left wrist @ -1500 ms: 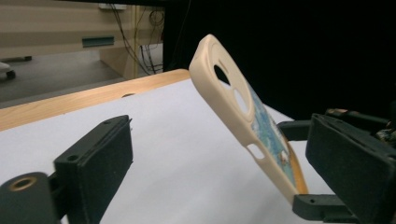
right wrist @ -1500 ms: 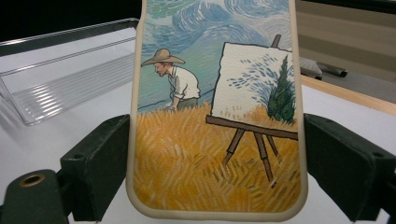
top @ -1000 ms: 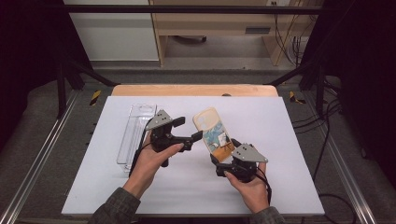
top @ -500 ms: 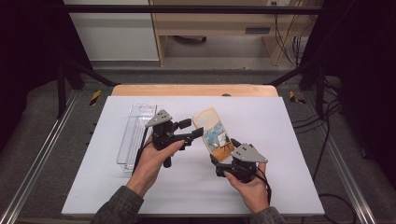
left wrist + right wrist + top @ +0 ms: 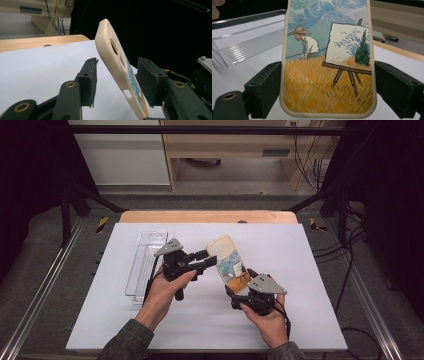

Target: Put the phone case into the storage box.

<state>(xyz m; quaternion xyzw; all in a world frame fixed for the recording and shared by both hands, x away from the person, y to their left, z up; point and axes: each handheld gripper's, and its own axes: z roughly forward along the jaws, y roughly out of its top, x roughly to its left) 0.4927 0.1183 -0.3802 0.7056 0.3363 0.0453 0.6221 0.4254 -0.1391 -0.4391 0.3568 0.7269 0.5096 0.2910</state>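
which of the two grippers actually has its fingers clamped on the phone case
The right gripper: its fingers press both edges of the cream painted phone case. The left gripper merely straddles the case's top, gaps showing, having just been closing.

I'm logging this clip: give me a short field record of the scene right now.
held item: phone case, painted back, tilted up off the table
right claw: clamped on the case's lower sides
left claw: jaws either side of the case's upper part, just been closing, gap remains on one side
tray: clear, left of the hands, looks empty
surface: white table
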